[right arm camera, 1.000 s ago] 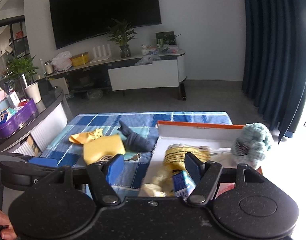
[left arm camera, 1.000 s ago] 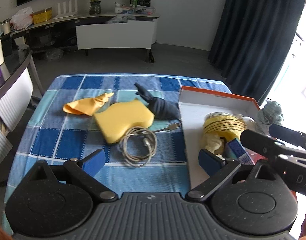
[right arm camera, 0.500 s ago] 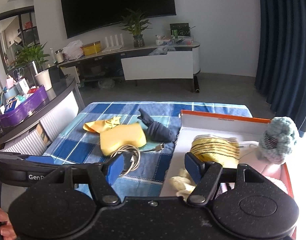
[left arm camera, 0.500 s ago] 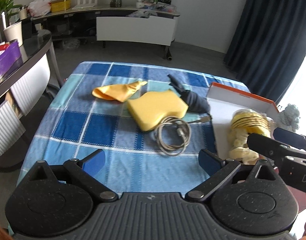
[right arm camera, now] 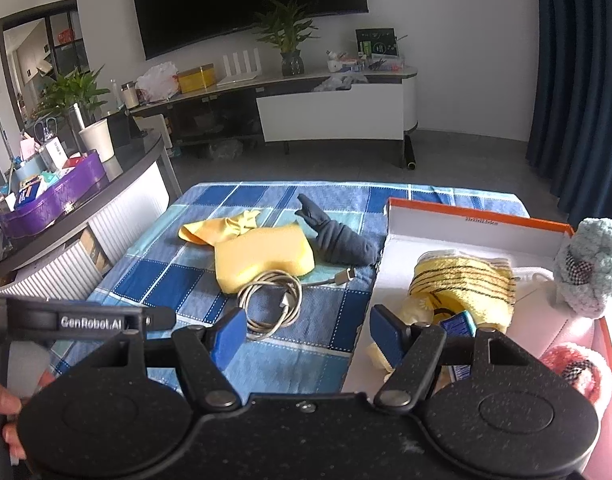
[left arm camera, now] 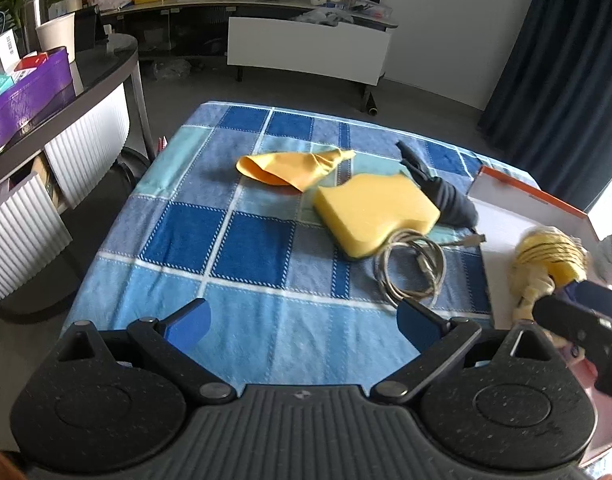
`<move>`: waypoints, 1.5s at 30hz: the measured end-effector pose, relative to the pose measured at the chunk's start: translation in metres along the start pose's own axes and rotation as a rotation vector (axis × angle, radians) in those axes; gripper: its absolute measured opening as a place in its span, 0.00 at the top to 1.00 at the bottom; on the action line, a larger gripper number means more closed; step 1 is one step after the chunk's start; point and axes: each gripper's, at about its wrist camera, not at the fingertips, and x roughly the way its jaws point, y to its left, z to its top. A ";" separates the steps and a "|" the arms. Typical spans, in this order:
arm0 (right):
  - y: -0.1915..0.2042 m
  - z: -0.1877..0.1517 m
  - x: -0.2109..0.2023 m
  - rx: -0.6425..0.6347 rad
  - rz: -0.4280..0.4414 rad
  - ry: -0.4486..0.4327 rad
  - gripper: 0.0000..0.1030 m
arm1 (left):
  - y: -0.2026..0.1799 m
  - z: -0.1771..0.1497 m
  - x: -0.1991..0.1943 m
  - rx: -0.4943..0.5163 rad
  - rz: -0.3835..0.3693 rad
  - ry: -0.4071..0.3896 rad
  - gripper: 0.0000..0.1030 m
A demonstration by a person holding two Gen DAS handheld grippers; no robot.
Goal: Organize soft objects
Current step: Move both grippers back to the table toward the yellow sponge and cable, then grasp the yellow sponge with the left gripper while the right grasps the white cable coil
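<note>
Left wrist view is showing one yellow sponge (left arm camera: pixel 376 214), one yellow cloth (left arm camera: pixel 293 166), one dark sock (left arm camera: pixel 446 196) and one coiled cable (left arm camera: pixel 412 268) lying on the checked worktop (left arm camera: pixel 241 248). One white box (left arm camera: pixel 518 220) is sitting at the right, with one striped yellow sock (left arm camera: pixel 554 256) inside it. The left gripper (left arm camera: pixel 301 326) is hanging with its fingers wide and nothing in them. The right gripper (right arm camera: pixel 303 332) is doing the same. One fluffy blue toy (right arm camera: pixel 592 266) is sitting by the box edge; one pink thing (right arm camera: pixel 578 372) is getting cut off.
</note>
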 end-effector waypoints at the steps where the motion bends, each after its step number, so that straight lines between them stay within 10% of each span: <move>1: 0.000 -0.001 0.001 -0.001 0.002 0.005 0.21 | 0.001 0.003 0.002 0.002 0.001 -0.001 0.01; 23: -0.012 -0.010 0.007 0.049 0.026 0.026 0.20 | -0.070 0.066 0.087 0.409 -0.137 0.015 0.00; 27: -0.014 -0.010 0.008 0.056 0.029 0.025 0.20 | -0.080 0.062 0.110 0.493 -0.071 0.043 0.00; 37: -0.015 -0.012 0.015 0.067 0.045 0.035 0.20 | -0.027 0.058 0.113 0.188 -0.044 0.047 0.00; 45: -0.007 -0.011 0.029 0.046 0.062 0.057 0.20 | -0.012 0.041 0.092 0.171 -0.061 0.011 0.35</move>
